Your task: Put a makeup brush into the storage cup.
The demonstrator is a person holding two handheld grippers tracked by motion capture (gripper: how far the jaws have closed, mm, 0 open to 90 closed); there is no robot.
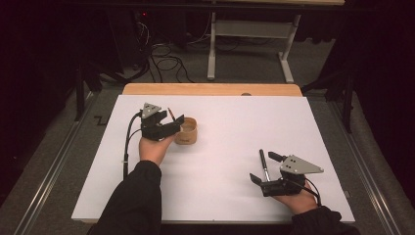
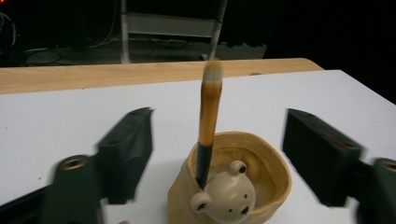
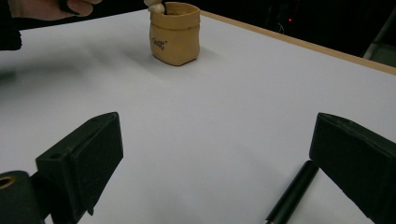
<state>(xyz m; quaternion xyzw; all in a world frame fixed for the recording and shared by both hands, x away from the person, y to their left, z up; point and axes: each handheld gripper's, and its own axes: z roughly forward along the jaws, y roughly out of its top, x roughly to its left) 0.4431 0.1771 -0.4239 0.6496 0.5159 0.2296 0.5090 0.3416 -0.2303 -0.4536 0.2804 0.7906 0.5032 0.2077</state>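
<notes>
The brush (image 2: 208, 126) stands in the tan holder (image 2: 233, 186), between the wide-apart fingers of the left gripper (image 1: 172, 122), which do not touch it. Well apart from the holder, the right gripper (image 1: 264, 169) rests with its fingers spread open, a black pen (image 3: 292, 196) lying just beside one finger on the table (image 1: 230, 166).

The high view looks forward and down from above the person's side, taking in the whole white table (image 1: 220, 196) with floor beyond. The left gripper view sits low and very close, facing the tan pot (image 2: 233, 186) and the far wooden edge; its picture is blurred, perhaps from motion. The right gripper view skims the tabletop from farther off, looking across at that same pot. All three views share it.
</notes>
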